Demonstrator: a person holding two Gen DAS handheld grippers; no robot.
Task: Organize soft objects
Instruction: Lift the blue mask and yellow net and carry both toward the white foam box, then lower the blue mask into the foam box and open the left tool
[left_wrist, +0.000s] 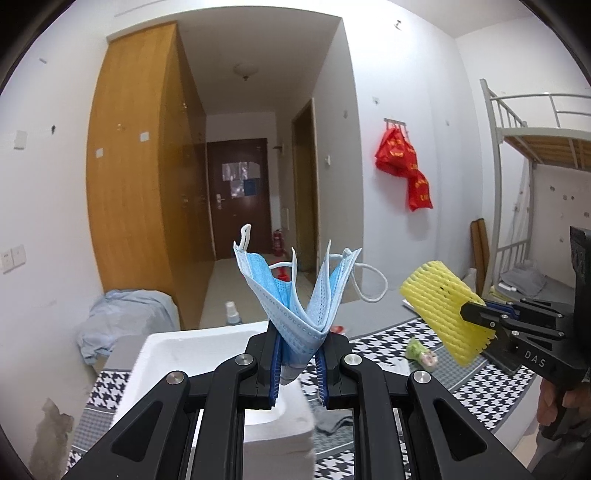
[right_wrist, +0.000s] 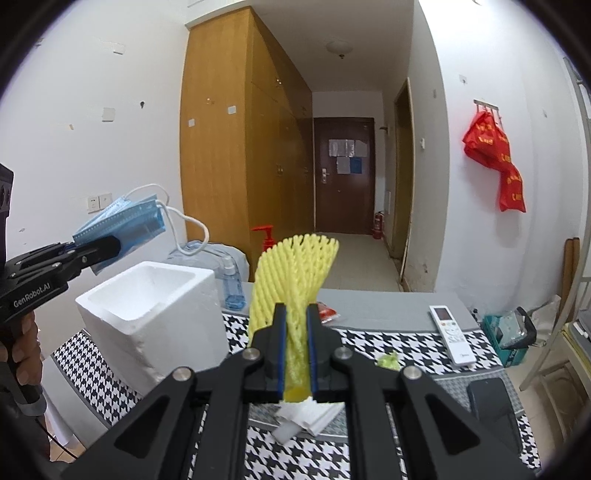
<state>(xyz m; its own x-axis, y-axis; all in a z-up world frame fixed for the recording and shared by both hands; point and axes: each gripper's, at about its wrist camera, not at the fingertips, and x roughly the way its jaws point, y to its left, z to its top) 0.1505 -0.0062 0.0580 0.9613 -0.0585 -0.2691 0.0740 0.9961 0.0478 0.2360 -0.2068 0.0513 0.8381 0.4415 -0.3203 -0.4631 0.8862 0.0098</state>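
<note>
My left gripper (left_wrist: 299, 338) is shut on a bunch of folded blue face masks (left_wrist: 295, 291), whose white ear loops stick up and to the right. It hangs above the white foam box (left_wrist: 173, 350). The right wrist view shows this gripper (right_wrist: 112, 243) with the masks (right_wrist: 122, 221) over the box (right_wrist: 147, 299). My right gripper (right_wrist: 296, 332) is shut on a yellow foam fruit net (right_wrist: 295, 269) that fans out above its fingers. In the left wrist view it (left_wrist: 474, 315) holds the net (left_wrist: 439, 306) to the right of the masks, above the table.
The table wears a black-and-white houndstooth cloth (right_wrist: 369, 343). On it lie a white remote (right_wrist: 452, 334), a green scrap (right_wrist: 388, 360), a dark flat object (right_wrist: 487, 402), white pieces (right_wrist: 306, 417) and a grey cloth (left_wrist: 332, 421). A blue spray bottle (right_wrist: 232, 284) stands behind the box.
</note>
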